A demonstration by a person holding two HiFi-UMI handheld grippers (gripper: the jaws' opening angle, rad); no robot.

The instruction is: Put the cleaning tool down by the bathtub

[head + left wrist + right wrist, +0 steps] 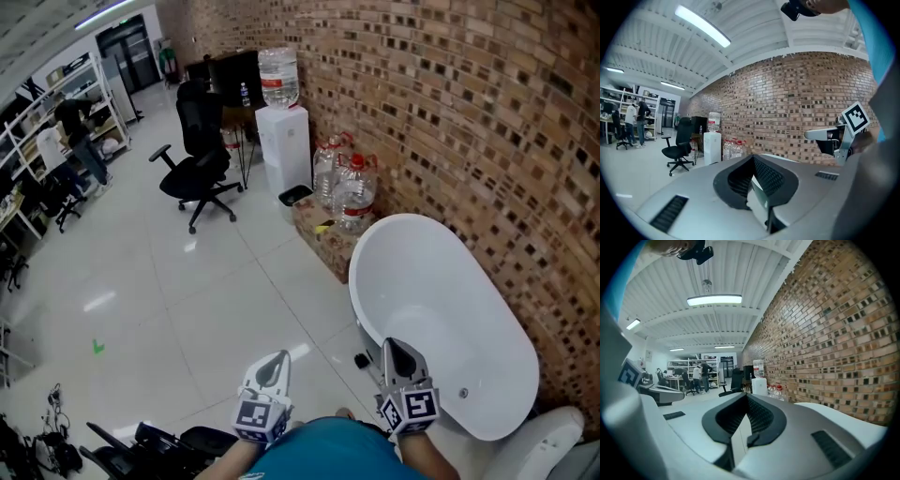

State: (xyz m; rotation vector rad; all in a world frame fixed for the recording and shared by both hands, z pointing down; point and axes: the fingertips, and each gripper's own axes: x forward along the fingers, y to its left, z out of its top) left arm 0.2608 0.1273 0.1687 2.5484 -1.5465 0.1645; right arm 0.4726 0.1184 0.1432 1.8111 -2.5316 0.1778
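The white oval bathtub (441, 319) stands along the brick wall at the right of the head view. Both grippers are held low in front of me, pointing away. My left gripper (274, 367) is over the white floor tiles left of the tub, jaws together with nothing between them. The right gripper (397, 352) hovers at the tub's near left rim, also shut and empty. In the left gripper view the jaws (752, 160) meet at their tips, as do the jaws (746, 398) in the right gripper view. A small dark object (361, 359) lies on the floor by the tub. I see no cleaning tool in either gripper.
A water dispenser (284, 141), large water bottles (345, 183) on a low box (328, 242) and a black office chair (199, 169) stand beyond the tub. A white fixture (544, 445) sits at the lower right. Dark gear (141, 445) lies at the lower left. A person (80, 131) stands by distant shelves.
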